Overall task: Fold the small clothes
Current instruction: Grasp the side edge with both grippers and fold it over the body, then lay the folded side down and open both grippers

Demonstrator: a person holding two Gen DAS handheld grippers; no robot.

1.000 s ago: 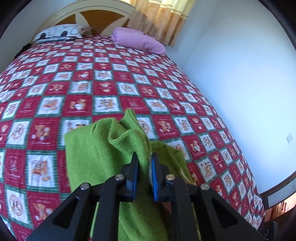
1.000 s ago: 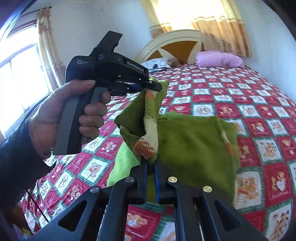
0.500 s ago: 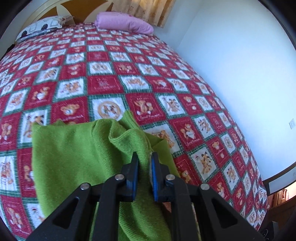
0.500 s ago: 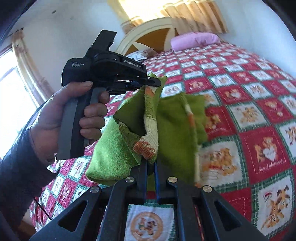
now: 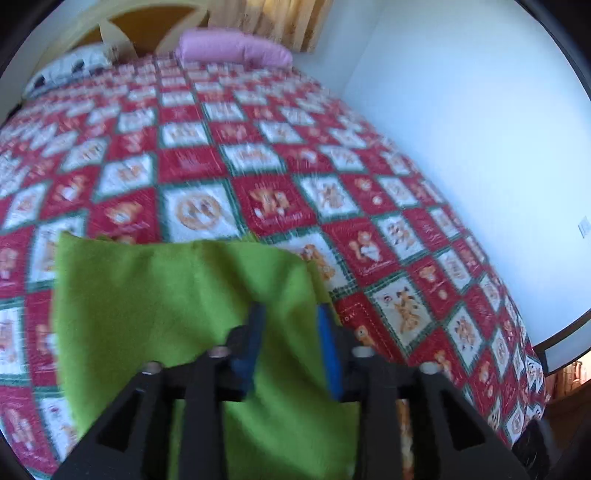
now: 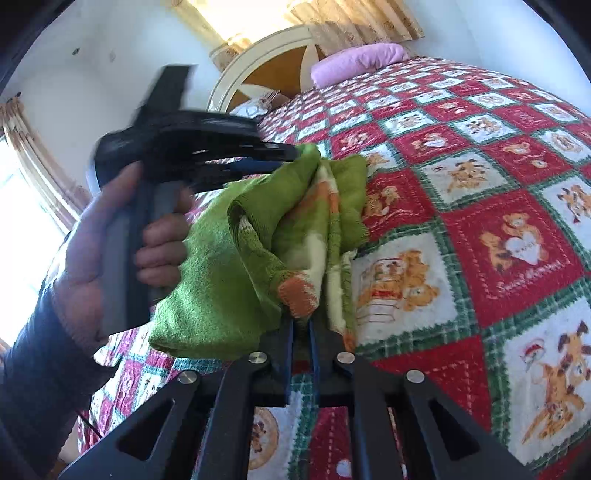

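A: Started at the left edge of the right wrist view. A dark sleeve point(image 6: 40, 373) and the person's left hand point(image 6: 110, 251) were wrapped round the grey handle of the left gripper point(image 6: 277, 157), whose body was motion-blurred.

B: And its jaws?

A: Its own camera showed them spread, having just been opening. The green garment point(image 5: 177, 295) lay between the blue pads point(image 5: 328, 347), but they were not pressing on it. From the right wrist view its tips sat at the garment's top corner; I could not tell there whether they touched.

B: Where was the garment overall?

A: On the near part of the bed. It was doubled over and lay fairly flat on the red, white and green patchwork quilt point(image 5: 258, 173) in the left wrist view. In the right wrist view it was bunched, with an orange and cream patterned lining showing.

B: The right gripper?

A: The right gripper point(image 6: 301, 332) had just been easing apart a little. A narrow slit showed between the pads, and the orange-trimmed edge of the garment sat at the tips. Whether it was still pinched I could not tell.

B: Further right?

A: A pink pillow point(image 6: 360, 61) by the cream headboard point(image 6: 266, 61), curtains point(image 6: 354, 18) behind, and a pale wall point(image 5: 461, 129) alongside the bed.
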